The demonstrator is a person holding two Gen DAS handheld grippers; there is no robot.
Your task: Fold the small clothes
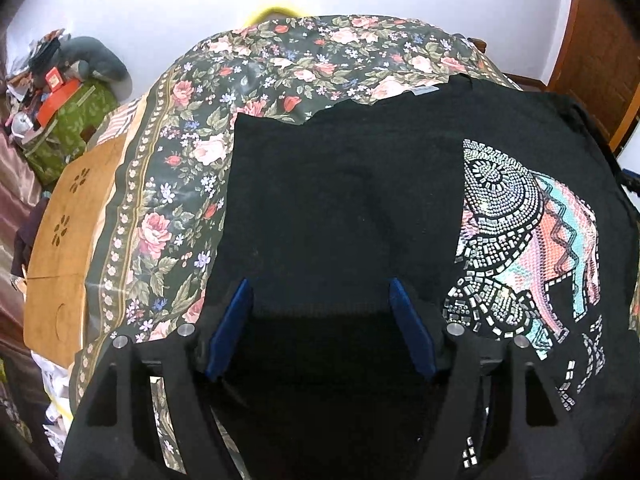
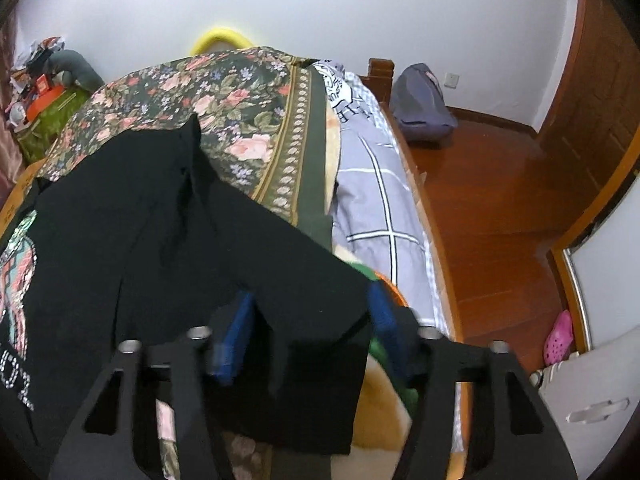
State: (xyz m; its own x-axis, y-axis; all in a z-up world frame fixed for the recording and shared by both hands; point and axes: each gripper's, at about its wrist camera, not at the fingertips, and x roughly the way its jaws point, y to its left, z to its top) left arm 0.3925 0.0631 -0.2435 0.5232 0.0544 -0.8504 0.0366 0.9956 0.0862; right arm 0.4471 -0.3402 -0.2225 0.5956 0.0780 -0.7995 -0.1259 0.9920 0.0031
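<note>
A small black shirt (image 1: pixel 340 200) with a beaded elephant print (image 1: pixel 528 236) lies on a floral bedspread (image 1: pixel 248 80). Its left side is folded over the middle, covering part of the print. My left gripper (image 1: pixel 320 300) is open above the shirt's lower folded part, its blue pads (image 1: pixel 234 320) wide apart. In the right wrist view the shirt (image 2: pixel 160 240) fills the lower left, and its right edge drapes between the blue pads (image 2: pixel 236 332) of my right gripper (image 2: pixel 312 312), whose jaws stand wide apart. The print (image 2: pixel 16 264) shows at the far left.
A brown cardboard sheet (image 1: pixel 68 240) lies left of the bedspread. Clutter with a green bag (image 1: pixel 64 128) sits at the back left. A grey checked sheet (image 2: pixel 376 208) and the bed's wooden edge run along the right, then wood floor (image 2: pixel 500 184) with a grey backpack (image 2: pixel 424 100).
</note>
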